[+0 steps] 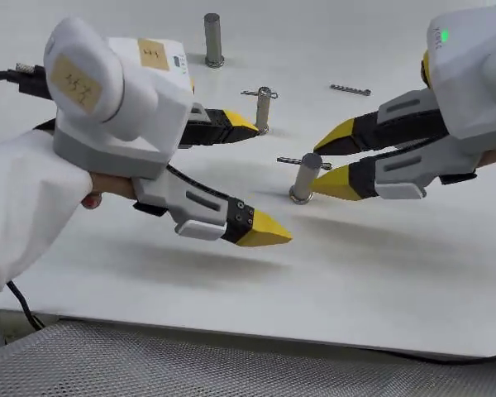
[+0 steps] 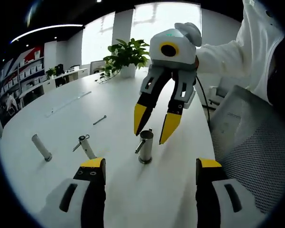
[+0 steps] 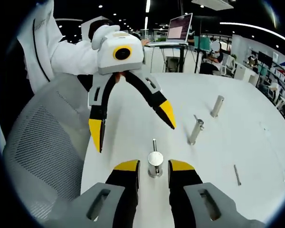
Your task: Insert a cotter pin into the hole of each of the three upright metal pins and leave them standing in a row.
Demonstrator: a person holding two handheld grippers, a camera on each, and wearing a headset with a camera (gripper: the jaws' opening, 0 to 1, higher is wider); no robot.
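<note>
Three upright metal pins stand in a row on the white table [image 1: 380, 281]. The far pin [image 1: 213, 40] is bare. The middle pin [image 1: 263, 109] carries a cotter pin through its top. The near pin [image 1: 303, 179] has a cotter pin [image 1: 306, 162] across its hole. My right gripper [image 1: 324, 168] is open, its yellow tips either side of the near pin [image 3: 155, 160] with a small gap. My left gripper [image 1: 260, 180] is open wide, left of that pin and holding nothing. A loose cotter pin [image 1: 350, 89] lies on the table beyond.
In the left gripper view the right gripper [image 2: 155, 122] hangs over the near pin [image 2: 145, 146]; the middle pin [image 2: 88, 148] and far pin [image 2: 40, 147] stand to its left. A mesh chair [image 1: 149, 364] sits at the table's front edge.
</note>
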